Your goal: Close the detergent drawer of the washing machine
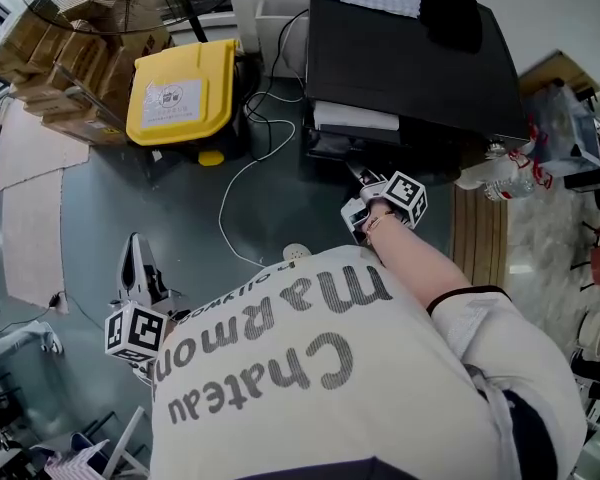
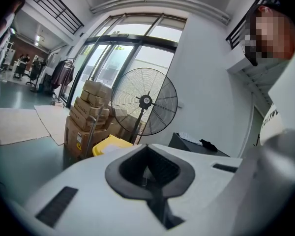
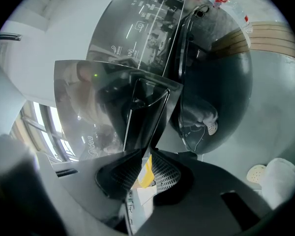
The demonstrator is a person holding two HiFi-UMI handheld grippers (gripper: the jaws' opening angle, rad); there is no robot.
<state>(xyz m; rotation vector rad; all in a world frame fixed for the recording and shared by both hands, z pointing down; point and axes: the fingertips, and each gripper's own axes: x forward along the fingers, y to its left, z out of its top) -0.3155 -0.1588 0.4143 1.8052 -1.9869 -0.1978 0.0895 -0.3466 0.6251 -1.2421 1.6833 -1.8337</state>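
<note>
at the washer (image 1: 410,58), right hand-held gripper (image 3: 146,152) pinches drawer (image 3: 98,107); left hand-held gripper (image 2: 147,154) pressed together.

The right gripper (image 3: 145,167) has its jaws closed on the lower edge of the detergent drawer (image 3: 93,107), whose glossy front stands out from the washing machine (image 3: 137,28). The round door (image 3: 214,87) is just beside it.

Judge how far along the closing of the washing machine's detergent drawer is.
Done: the right claw has reached the drawer and is closed on its front edge. In hand: that grip, with the drawer sticking out of the washing machine. Left: push it in flush and let go. The left claw is shut, empty and off to the side.
</note>
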